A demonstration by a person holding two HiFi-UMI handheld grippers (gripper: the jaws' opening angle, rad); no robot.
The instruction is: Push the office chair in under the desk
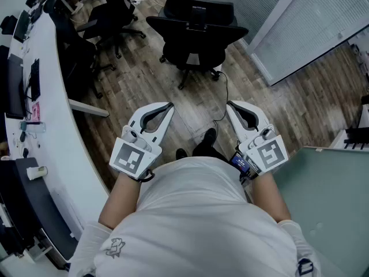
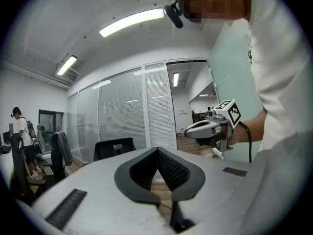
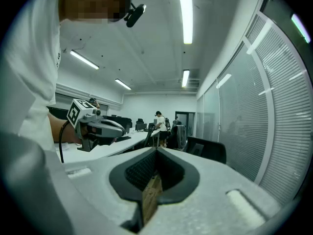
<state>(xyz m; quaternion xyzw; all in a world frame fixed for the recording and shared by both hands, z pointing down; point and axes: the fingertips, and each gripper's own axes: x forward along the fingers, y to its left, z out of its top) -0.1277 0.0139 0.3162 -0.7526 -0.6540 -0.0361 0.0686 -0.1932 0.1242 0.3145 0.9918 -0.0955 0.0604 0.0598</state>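
A black office chair [image 1: 196, 30] stands on the wood floor ahead of me, well out from the curved white desk [image 1: 60, 131] at the left. Its back also shows in the left gripper view [image 2: 115, 148] and in the right gripper view [image 3: 208, 151]. My left gripper [image 1: 170, 104] and right gripper [image 1: 229, 104] are held side by side in front of my body, short of the chair and not touching it. Both are shut with nothing between the jaws, as the left gripper [image 2: 157, 149] and right gripper [image 3: 156, 150] show in their own views.
More black chairs [image 1: 109, 10] stand along the desk at the top left. Monitors [image 1: 16, 85] and small items lie on the desk. A glass wall with blinds [image 1: 311, 22] runs on the right, a pale green panel [image 1: 328, 195] near my right elbow. A cable [image 1: 223, 94] crosses the floor.
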